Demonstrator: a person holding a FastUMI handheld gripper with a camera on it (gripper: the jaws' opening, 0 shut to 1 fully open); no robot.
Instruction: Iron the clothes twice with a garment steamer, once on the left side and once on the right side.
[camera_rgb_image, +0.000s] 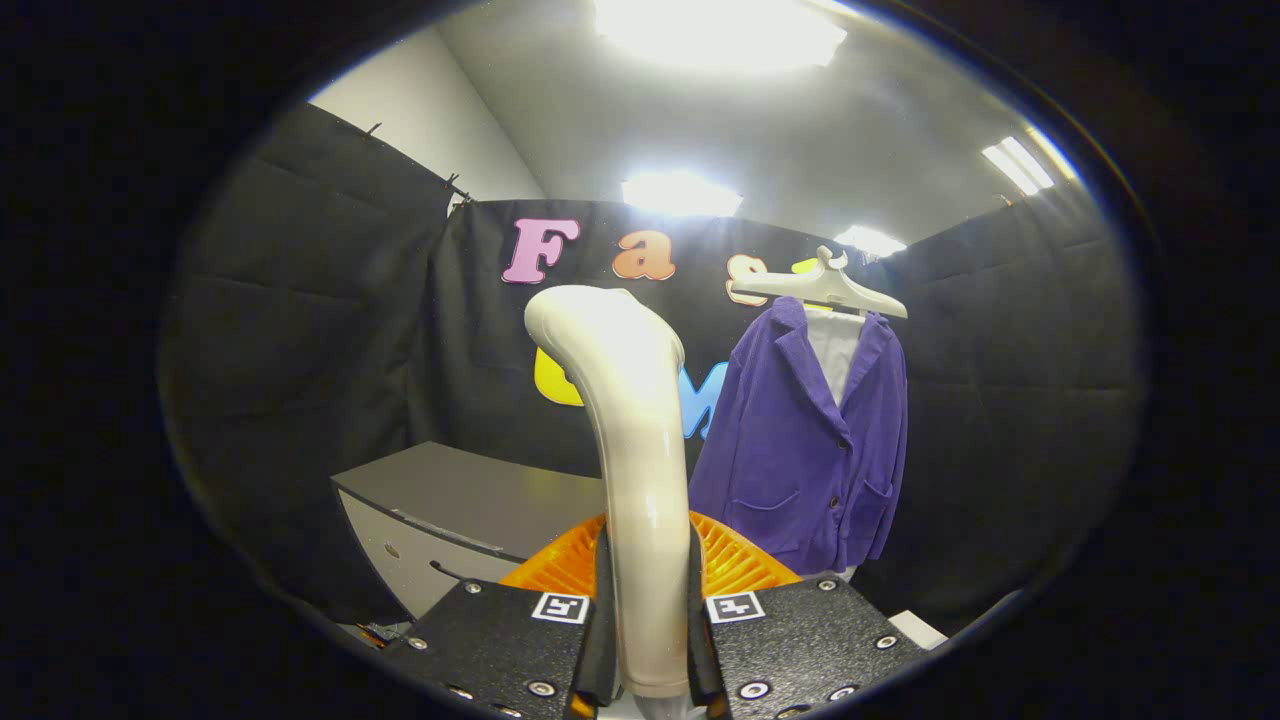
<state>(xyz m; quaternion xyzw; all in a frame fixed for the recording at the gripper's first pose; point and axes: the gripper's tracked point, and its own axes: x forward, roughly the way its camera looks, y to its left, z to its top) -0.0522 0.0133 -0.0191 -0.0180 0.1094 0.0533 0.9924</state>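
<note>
Between the two fingers of the gripper (648, 640) one garment steamer (630, 440) is held by its handle, both fingers being pressed against the handle's sides so that no gap is left. The handle rises upright from the fingers and is bent over at the top, toward the left. Behind the handle, just ahead of the fingers, an orange ribbed part (735, 565) is seen; what it belongs to cannot be told.

To the left, beyond the fingers, one grey cabinet (450, 510) with a flat top is stood against the black cloth wall (300, 350). Nothing is seen lying on its top. A dark seam and a small round fitting are seen on its front, and whether anything is kept inside cannot be told.

To the right of the steamer, and well apart from it, one purple jacket (810, 450) is hung on one white hanger (825, 285) in front of the cloth wall. Two pockets are counted low on the jacket's front, and its lapels are open over one white garment (835, 350) worn beneath. A dark button is seen near the front edge.

Above the cloth, a white wall and a grey ceiling (780, 140) are seen, and four lit ceiling lights (720, 35) are counted. Low at the right, beside the fingers, a small white corner (915, 628) is seen, its nature not to be told.
</note>
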